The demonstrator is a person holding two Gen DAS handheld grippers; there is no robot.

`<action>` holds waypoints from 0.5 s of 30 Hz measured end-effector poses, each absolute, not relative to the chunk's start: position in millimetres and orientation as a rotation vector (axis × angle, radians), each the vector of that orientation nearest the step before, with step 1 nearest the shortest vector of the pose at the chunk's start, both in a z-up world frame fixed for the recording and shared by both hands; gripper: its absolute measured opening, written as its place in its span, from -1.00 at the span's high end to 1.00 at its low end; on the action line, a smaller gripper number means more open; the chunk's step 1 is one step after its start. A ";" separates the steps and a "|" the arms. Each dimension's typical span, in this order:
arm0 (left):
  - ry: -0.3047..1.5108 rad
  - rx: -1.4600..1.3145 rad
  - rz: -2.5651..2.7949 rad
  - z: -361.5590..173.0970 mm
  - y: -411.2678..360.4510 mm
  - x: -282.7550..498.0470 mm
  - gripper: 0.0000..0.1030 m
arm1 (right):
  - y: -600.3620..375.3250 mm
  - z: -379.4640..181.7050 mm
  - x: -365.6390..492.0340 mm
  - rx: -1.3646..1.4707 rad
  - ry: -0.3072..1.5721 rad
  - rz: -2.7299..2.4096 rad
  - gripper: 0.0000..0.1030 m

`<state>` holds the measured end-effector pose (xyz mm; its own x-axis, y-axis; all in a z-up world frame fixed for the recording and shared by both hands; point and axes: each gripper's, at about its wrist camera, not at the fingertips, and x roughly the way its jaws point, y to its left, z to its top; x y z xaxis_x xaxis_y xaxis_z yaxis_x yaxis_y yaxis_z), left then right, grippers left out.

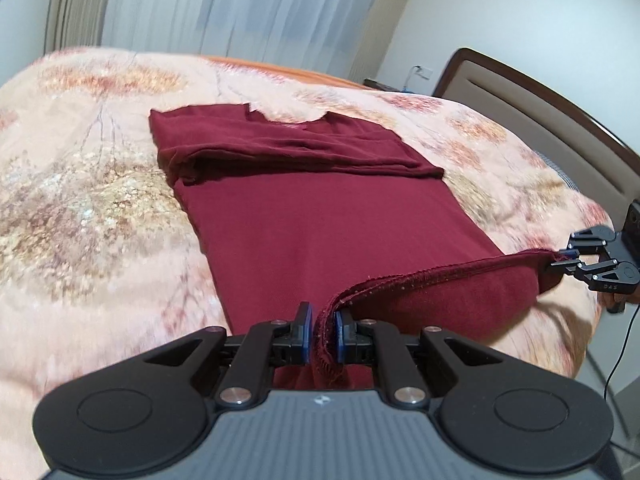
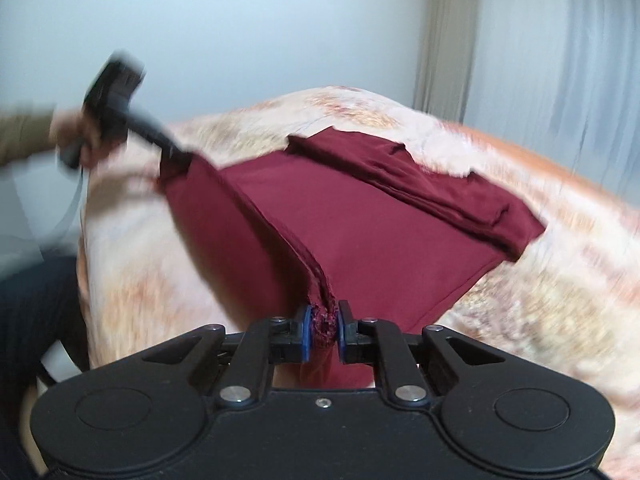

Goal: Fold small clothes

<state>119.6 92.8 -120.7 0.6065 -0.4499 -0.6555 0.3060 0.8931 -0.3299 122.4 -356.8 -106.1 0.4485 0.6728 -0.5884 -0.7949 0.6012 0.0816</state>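
A dark red shirt [image 1: 320, 216] lies flat on the bed, its sleeves folded across the far end. My left gripper [image 1: 323, 330] is shut on the near hem's left corner. My right gripper [image 1: 562, 260] is shut on the other corner, and the hem [image 1: 440, 276] hangs lifted between them. In the right wrist view, the right gripper [image 2: 323, 330] pinches bunched hem, the shirt [image 2: 380, 232] spreads beyond, and the left gripper [image 2: 176, 156] shows blurred at the far corner.
The bed carries a peach floral cover [image 1: 100, 184]. A brown and beige headboard [image 1: 540, 100] stands at the right. Pale curtains [image 1: 240, 4] hang behind the bed. A cable [image 1: 624, 344] trails from the right gripper.
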 end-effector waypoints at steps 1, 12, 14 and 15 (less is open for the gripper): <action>0.825 -0.204 -0.436 -124.0 93.4 128.6 0.76 | -359.1 -107.0 135.5 -0.153 0.643 0.916 0.71; 0.851 -0.357 -0.440 -149.8 113.1 139.0 0.05 | -378.3 -132.4 165.5 0.155 0.757 0.892 0.03; 0.845 -0.360 -0.450 -147.4 116.4 132.9 -0.09 | -380.8 -133.6 164.0 0.171 0.753 0.877 0.09; 0.833 -0.364 -0.456 -145.1 118.0 128.3 -0.19 | -382.4 -133.3 162.8 0.184 0.749 0.875 0.11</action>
